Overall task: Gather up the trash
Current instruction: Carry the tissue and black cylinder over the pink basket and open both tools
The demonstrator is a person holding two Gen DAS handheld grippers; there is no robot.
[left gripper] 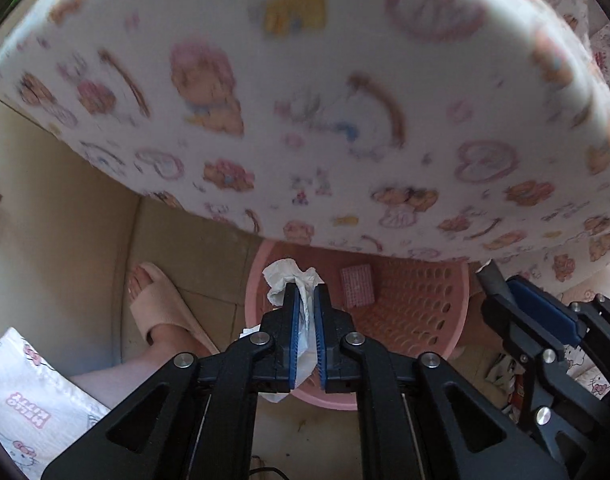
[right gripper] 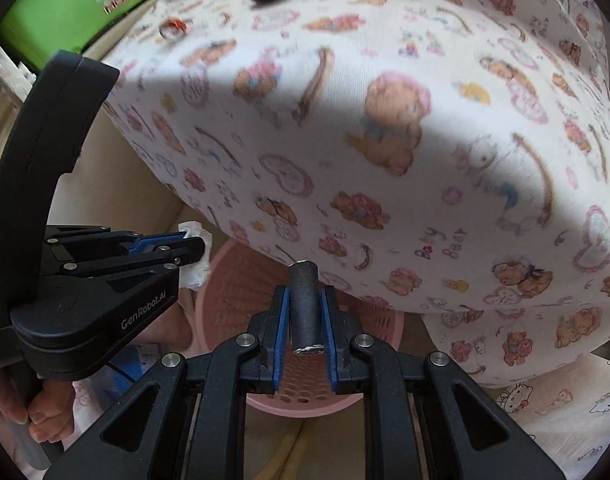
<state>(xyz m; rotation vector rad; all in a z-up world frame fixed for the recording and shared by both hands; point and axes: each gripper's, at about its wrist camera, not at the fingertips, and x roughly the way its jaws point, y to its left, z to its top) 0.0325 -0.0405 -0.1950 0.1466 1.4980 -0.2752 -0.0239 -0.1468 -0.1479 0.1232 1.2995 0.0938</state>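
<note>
We hold 2 pieces over the pink basket: left gripper clamps a tissue, right gripper clamps a dark cylinder. Dropping remains; 1 small box already lies inside.

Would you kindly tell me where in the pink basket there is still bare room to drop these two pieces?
The pink basket holds only a small pink checked box near its far wall. The perforated wall and floor right of the box are bare. It is crowded above: the left gripper grips a crumpled tissue, the right gripper a dark cylinder, with the cloth-covered table edge overhanging.
</note>
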